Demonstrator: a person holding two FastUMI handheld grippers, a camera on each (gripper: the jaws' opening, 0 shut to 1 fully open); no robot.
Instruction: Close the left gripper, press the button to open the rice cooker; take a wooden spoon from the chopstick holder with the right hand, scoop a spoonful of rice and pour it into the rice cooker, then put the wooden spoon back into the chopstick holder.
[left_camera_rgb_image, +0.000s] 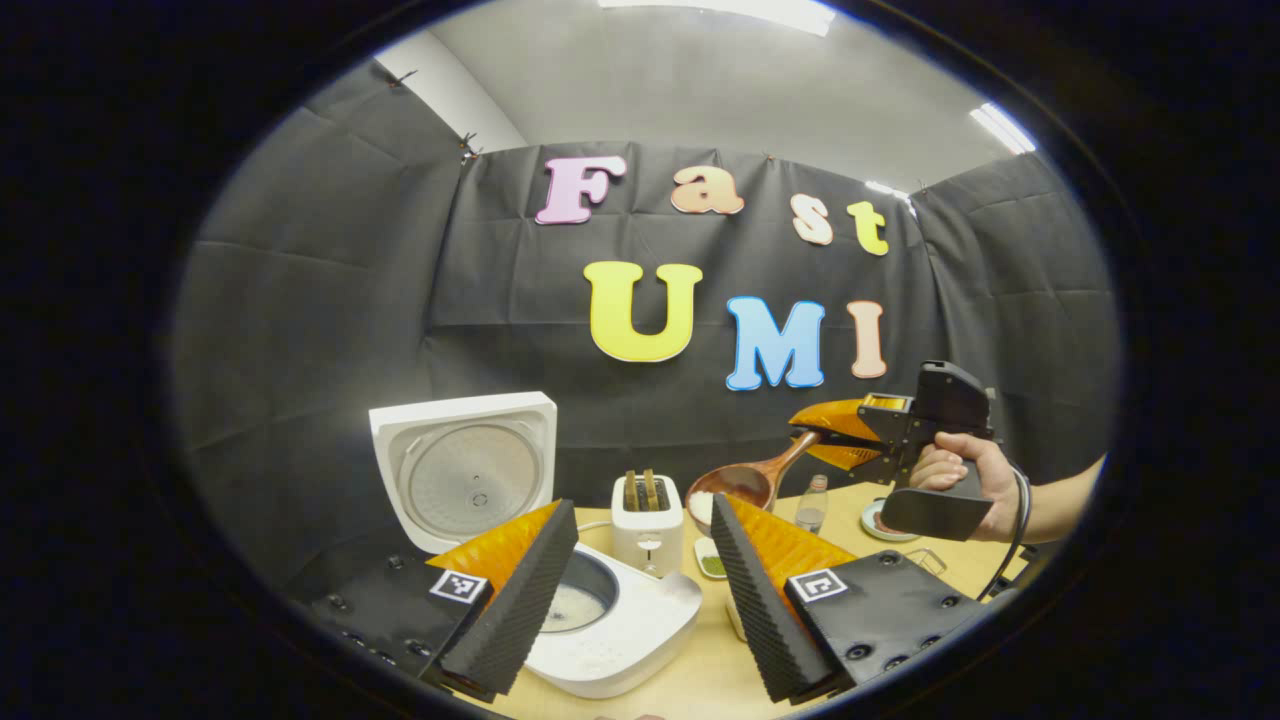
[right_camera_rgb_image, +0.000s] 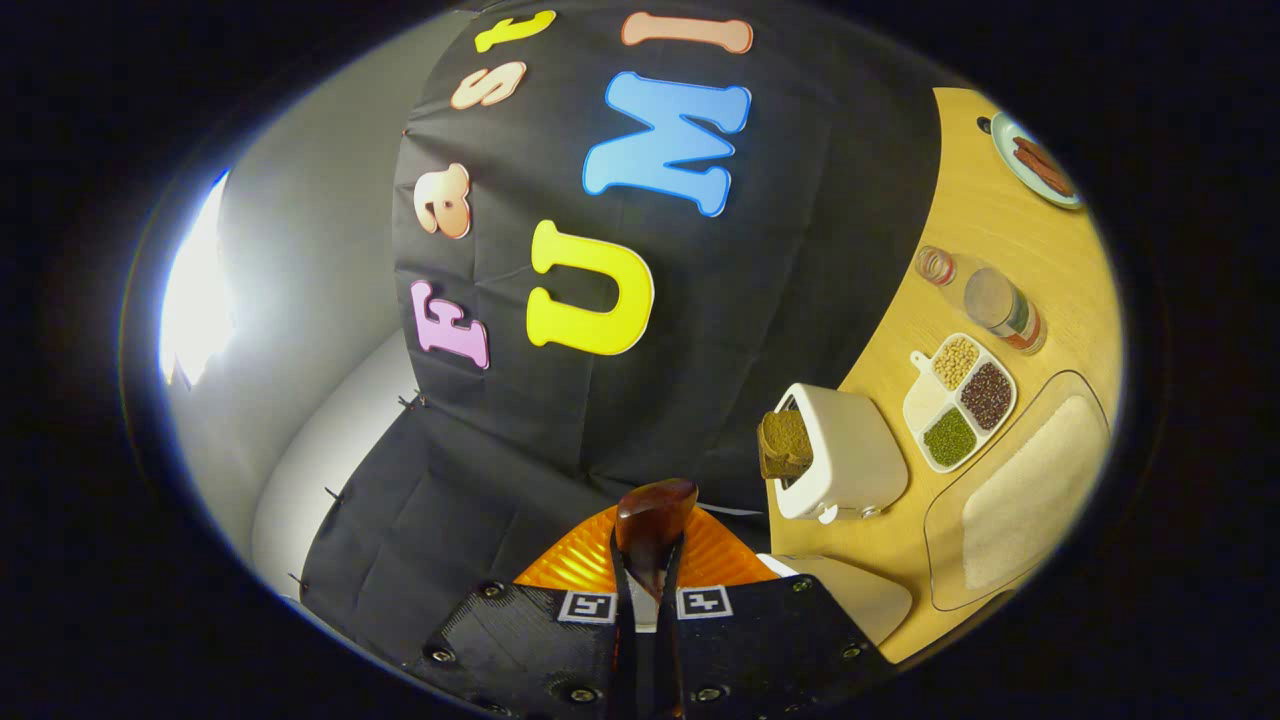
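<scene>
The white rice cooker (left_camera_rgb_image: 640, 625) stands on the table with its lid (left_camera_rgb_image: 462, 470) swung up, and the inner pot (left_camera_rgb_image: 583, 598) shows a pale bottom. My left gripper (left_camera_rgb_image: 644, 502) hangs open above the cooker's right side, nothing between its fingers. Farther right, a hand (left_camera_rgb_image: 965, 480) holds my right gripper (left_camera_rgb_image: 828, 436), which is shut on the handle of the wooden spoon (left_camera_rgb_image: 745, 482). The spoon bowl is tilted, with something white at its lower rim, right of the toaster. In the right gripper view the spoon (right_camera_rgb_image: 652, 515) sticks forward out of my shut right gripper (right_camera_rgb_image: 648, 562).
A white toaster (left_camera_rgb_image: 647, 525) (right_camera_rgb_image: 845, 460) with bread slices stands behind the cooker. A divided dish of grains (right_camera_rgb_image: 958, 400), a bottle (right_camera_rgb_image: 1002, 308), a plate (right_camera_rgb_image: 1040, 165) and a clear container of rice (right_camera_rgb_image: 1020, 495) lie on the wooden table (right_camera_rgb_image: 960, 230).
</scene>
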